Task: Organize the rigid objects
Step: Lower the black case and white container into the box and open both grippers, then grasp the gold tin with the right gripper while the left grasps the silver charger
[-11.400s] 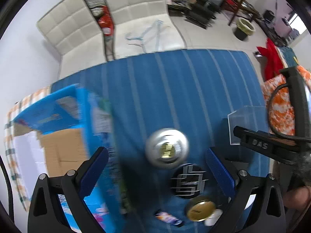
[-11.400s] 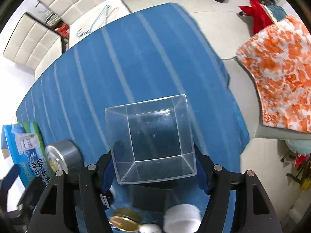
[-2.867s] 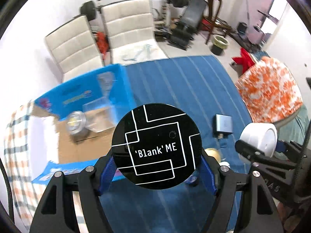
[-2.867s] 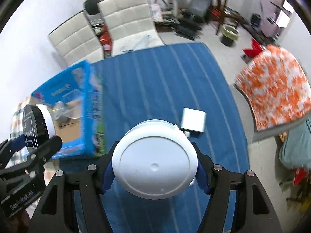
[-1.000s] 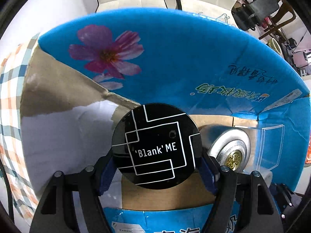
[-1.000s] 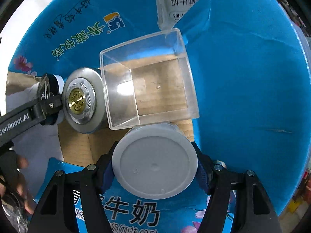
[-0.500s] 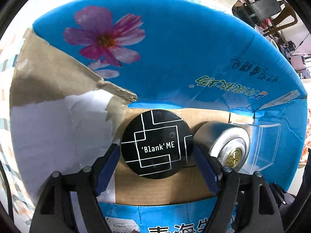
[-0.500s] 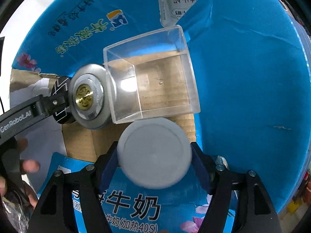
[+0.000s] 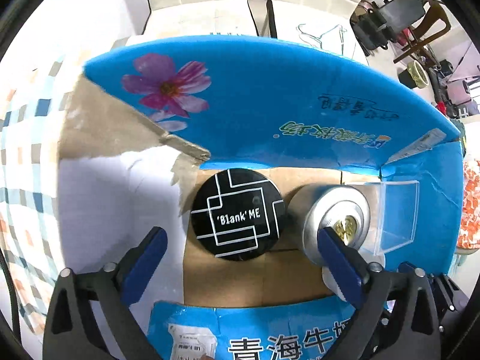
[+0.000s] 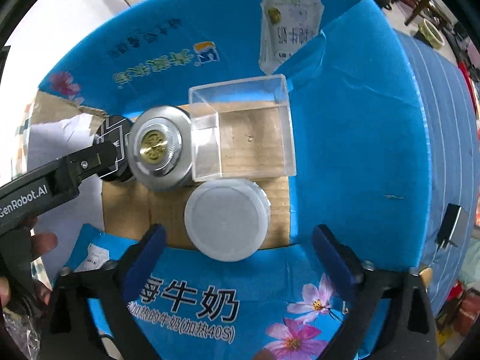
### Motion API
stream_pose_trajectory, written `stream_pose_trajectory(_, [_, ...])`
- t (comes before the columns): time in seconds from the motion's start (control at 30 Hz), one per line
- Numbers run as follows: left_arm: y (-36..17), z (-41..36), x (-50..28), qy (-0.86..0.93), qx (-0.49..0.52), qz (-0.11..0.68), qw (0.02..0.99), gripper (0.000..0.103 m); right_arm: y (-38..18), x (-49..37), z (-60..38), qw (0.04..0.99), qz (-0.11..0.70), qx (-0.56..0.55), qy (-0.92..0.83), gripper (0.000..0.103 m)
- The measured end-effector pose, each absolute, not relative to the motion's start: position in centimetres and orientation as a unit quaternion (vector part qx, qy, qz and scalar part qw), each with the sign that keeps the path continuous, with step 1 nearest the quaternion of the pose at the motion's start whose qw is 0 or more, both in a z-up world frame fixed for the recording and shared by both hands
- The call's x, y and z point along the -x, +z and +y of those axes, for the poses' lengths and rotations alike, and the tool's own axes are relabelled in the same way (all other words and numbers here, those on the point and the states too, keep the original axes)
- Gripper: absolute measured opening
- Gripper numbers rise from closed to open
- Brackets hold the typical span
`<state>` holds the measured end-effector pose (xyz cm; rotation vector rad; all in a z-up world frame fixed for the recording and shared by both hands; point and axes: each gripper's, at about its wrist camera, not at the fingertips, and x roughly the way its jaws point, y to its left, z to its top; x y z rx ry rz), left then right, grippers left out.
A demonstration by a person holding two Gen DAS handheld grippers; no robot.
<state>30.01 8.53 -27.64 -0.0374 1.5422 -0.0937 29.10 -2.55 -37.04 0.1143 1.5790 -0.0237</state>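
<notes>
Both grippers point down into a blue cardboard milk carton box point(image 10: 354, 138) whose flaps stand open around a brown floor. In the left wrist view the left gripper point(image 9: 240, 265) has its jaws opening, blue pads spread wide and touching nothing; the black round tin point(image 9: 237, 213) printed 'Blank'ME lies flat on the box floor at the frame's centre, above and between the pads. Just right of it stands the silver round tin point(image 9: 334, 216) with a gold emblem, partly covered by the right-hand pad, and the two tins look to be touching, though the angle leaves that unsure. At the far right sits the clear plastic box point(image 9: 396, 210). In the right wrist view the right gripper point(image 10: 237, 259) also has its jaws opening, with no pad pressing on anything; the white round lid point(image 10: 226, 219) rests on the box floor between and above them, just below the clear plastic box. A hand point(image 10: 39, 247) on the left gripper shows at the left edge.
</notes>
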Motion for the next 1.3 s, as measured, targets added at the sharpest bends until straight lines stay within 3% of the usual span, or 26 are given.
stream_pose_trajectory(0.4, [-22.5, 11.1, -23.0, -0.002, 0.004, 0.636, 0.772, 0.103, -31.5, -24.3, -2.0, 0.745, 0.667, -0.002, 0.025, 0.103])
stream_pose_trajectory(0.9, [-14.0, 7.6, -16.7, 0.026, -0.026, 0.571, 0.82, 0.103, -21.2, -20.1, -3.1, 0.799, 0.597, -0.015, 0.073, 0.103])
stream_pose_trajectory(1.13, [-10.7, 4.4, -14.9, 0.012, -0.029, 0.549, 0.835, 0.103, -19.2, -17.0, -9.9, 0.806, 0.586, -0.065, 0.043, 0.103])
stream_pose_trajectory(1.3, [-9.9, -0.5, -13.7, -0.023, -0.038, 0.543, 0.838, 0.103, -21.1, -13.2, -18.9, 0.794, 0.598, -0.104, -0.035, 0.103])
